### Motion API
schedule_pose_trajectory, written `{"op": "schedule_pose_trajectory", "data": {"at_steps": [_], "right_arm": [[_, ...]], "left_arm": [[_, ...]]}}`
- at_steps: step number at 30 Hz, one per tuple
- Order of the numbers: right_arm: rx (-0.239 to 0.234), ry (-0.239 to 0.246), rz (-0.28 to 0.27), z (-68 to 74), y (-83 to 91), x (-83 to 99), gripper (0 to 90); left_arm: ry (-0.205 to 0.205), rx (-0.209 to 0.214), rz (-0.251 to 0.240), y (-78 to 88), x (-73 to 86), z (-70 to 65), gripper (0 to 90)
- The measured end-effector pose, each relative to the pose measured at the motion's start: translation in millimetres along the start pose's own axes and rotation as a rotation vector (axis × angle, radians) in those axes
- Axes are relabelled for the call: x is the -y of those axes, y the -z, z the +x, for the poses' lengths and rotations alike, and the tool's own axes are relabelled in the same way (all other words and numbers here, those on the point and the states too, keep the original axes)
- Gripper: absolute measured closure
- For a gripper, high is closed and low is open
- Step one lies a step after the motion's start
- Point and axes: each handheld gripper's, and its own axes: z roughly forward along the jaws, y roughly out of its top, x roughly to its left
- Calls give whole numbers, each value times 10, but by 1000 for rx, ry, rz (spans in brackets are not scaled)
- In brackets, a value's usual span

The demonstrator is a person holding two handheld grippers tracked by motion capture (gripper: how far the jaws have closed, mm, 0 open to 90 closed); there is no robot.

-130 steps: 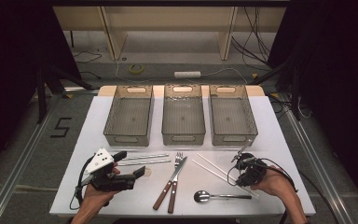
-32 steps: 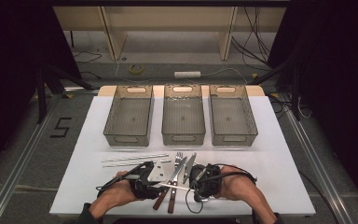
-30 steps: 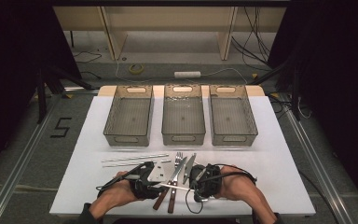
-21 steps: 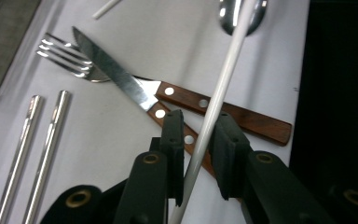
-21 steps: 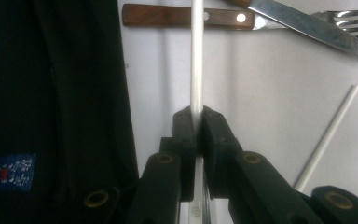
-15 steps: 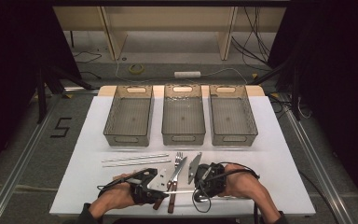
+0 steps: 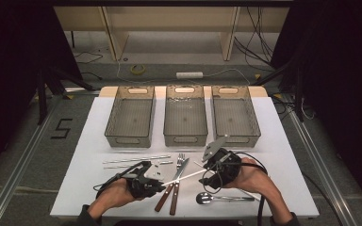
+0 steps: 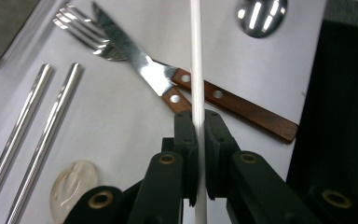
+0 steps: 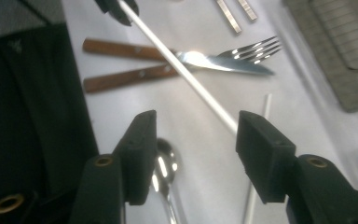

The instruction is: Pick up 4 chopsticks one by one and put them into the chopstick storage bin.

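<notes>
A handover looks to be in hand: the left gripper (image 8: 196, 154) has its jaws clamped on a white chopstick (image 7: 184, 176), while the right gripper (image 9: 193, 140) has just been opening and no longer grips it. The chopstick runs from the left jaws up and across to the right jaws, above the knife (image 7: 177, 186). Next, I judge, the left carries it to a bin (image 7: 131, 136).
</notes>
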Motion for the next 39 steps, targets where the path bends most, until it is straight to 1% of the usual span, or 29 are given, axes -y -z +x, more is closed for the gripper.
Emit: {"op": "schedule_pose_trajectory", "data": {"at_steps": [1,3,4,5,6,8,9,12,14,16,17,19,20,23,24,26,29,31,32,34,36,39], "right_arm": [[7,-12,-15,-14,15,13,466],[22,-37,-39,-43,37,37,451],[28,-45,-44,-55,43,52,447],[41,-66,-52,-70,50,82,437],[41,-66,-52,-70,50,82,437],[45,-85,-61,-87,52,119,429],[49,-89,-68,-97,51,141,426],[60,-119,-75,-113,59,200,413],[72,-133,-90,-125,62,247,396],[76,-165,-102,-130,61,300,381],[79,-167,-110,-143,56,331,376],[94,-187,-108,-157,44,386,372],[97,-193,-112,-169,36,414,370],[100,-221,-100,-185,20,483,363],[101,-217,-100,-191,11,507,362],[103,-228,-96,-186,-1,544,354],[109,-239,-106,-174,-33,603,345],[127,-248,-121,-167,-56,643,344],[132,-257,-127,-170,-67,669,343],[141,-266,-137,-173,-80,705,344],[138,-275,-137,-166,-85,739,344],[144,-275,-147,-144,-85,784,340]], "left_arm": [[26,2,-9,15,5,22,853],[53,-9,-17,45,13,63,853],[66,-19,-23,57,18,82,853],[88,-16,-30,67,25,103,854],[101,-20,-34,80,32,123,854],[133,-25,-46,100,46,157,853],[147,-30,-54,109,51,168,854],[168,-41,-66,156,66,218,854],[197,-42,-77,185,80,250,854],[208,-54,-84,214,96,284,854],[212,-70,-90,226,102,297,854],[234,-78,-101,255,115,329,854],[245,-85,-111,271,121,347,854],[274,-100,-128,325,139,400,854],[283,-100,-129,345,146,419,854],[302,-114,-138,372,158,453,854],[311,-134,-152,410,178,517,854],[313,-161,-149,444,186,568,854],[320,-163,-155,456,189,588,854],[334,-180,-166,490,199,647,854],[351,-198,-176,526,211,714,854],[378,-230,-195,579,222,818,854]]}}
